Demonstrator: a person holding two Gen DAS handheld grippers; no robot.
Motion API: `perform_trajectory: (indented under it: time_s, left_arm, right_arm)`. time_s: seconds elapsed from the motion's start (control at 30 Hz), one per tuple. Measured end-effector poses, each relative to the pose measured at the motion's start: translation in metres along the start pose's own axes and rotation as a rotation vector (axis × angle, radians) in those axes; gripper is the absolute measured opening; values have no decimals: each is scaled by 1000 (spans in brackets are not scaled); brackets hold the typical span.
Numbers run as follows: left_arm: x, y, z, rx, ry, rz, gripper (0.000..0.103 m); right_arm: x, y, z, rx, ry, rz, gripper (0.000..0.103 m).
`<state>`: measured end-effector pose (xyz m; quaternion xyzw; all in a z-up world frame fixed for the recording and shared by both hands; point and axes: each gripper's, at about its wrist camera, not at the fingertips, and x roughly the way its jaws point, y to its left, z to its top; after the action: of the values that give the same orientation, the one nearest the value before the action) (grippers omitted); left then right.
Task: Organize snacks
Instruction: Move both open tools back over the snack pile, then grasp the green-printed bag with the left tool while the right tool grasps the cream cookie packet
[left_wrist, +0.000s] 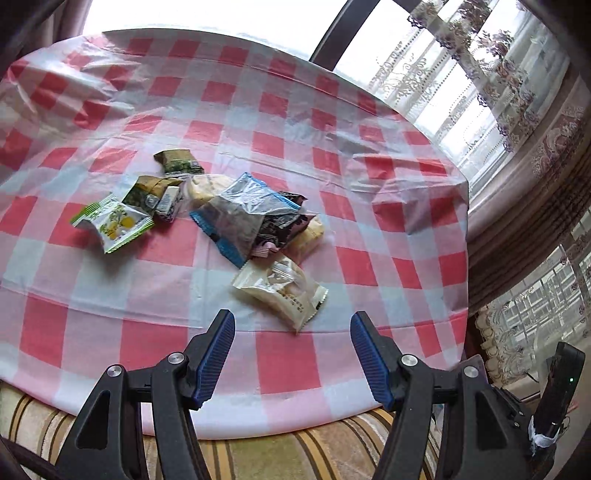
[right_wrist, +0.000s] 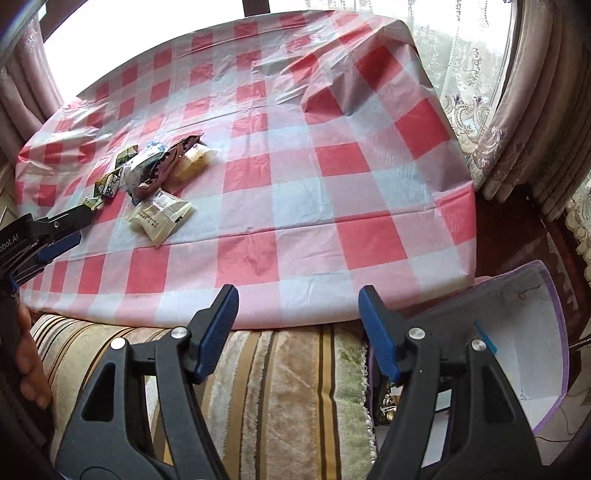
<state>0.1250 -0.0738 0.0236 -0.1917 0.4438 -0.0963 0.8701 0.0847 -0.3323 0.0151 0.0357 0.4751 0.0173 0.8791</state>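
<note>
**Two empty grippers near a heap of wrapped snacks on a checked tablecloth**

Left wrist view: The left gripper (left_wrist: 291, 325) points down at a table covered with a red-and-white checked tablecloth (left_wrist: 155, 343). Its two blue-padded fingers (left_wrist: 216, 360) stand apart with nothing between them. Just beyond the fingertips lies a cream snack packet (left_wrist: 282, 290), flat on the cloth. Behind it is a loose heap: a clear packet with blue edges (left_wrist: 236, 218) lies on top of a dark brown packet (left_wrist: 282, 221) and a pale yellow one (left_wrist: 310, 234). To the left of the heap sit a white-and-green packet with a lemon picture (left_wrist: 114, 221), a small white packet (left_wrist: 169, 201), and two dark green packets (left_wrist: 179, 160), one farther back than the other. Lace curtains (left_wrist: 480, 85) hang at the right. A striped cushion (left_wrist: 258, 454) lies under the near table edge.

Right wrist view: The right gripper (right_wrist: 297, 299) hangs over the near edge of the same table, its blue-padded fingers (right_wrist: 219, 328) spread and empty. No frame before this one is given, so only the spread stance can be told. The snacks (right_wrist: 159, 173) lie well apart from it, at the far left of the cloth. The left gripper enters from the left edge, its tips near the cream packet. Fingers of a hand (right_wrist: 27, 365) show at the lower left. A white box with a purple rim (right_wrist: 517, 332) stands at the right, beside the table.
</note>
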Motion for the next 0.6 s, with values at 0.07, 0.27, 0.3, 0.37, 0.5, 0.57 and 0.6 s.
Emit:
perform_trajectory:
  time_s: [0.07, 0.27, 0.3, 0.37, 0.5, 0.57, 0.6]
  left_arm:
    - [-2, 20, 4, -47, -10, 26, 65]
    - [-4, 70, 14, -166, -25, 75, 65]
    - [-4, 77, 16, -181, -27, 82, 65]
    - [-3, 91, 19, -213, -33, 96, 65]
    - [-1, 115, 27, -261, -46, 123, 64]
    - [2, 122, 32, -276, -49, 126, 63]
    - [4, 125, 34, -277, -49, 131, 62]
  right_arm:
    - [4, 13, 5, -40, 2, 15, 72]
    - [21, 58, 20, -151, 0, 72, 76]
    - [24, 65, 22, -171, 2, 80, 76]
    - [31, 81, 25, -217, 9, 93, 77]
    - [43, 103, 33, -270, 9, 124, 79]
    - [50, 111, 39, -286, 9, 134, 79]
    - [53, 115, 42, -294, 9, 141, 80]
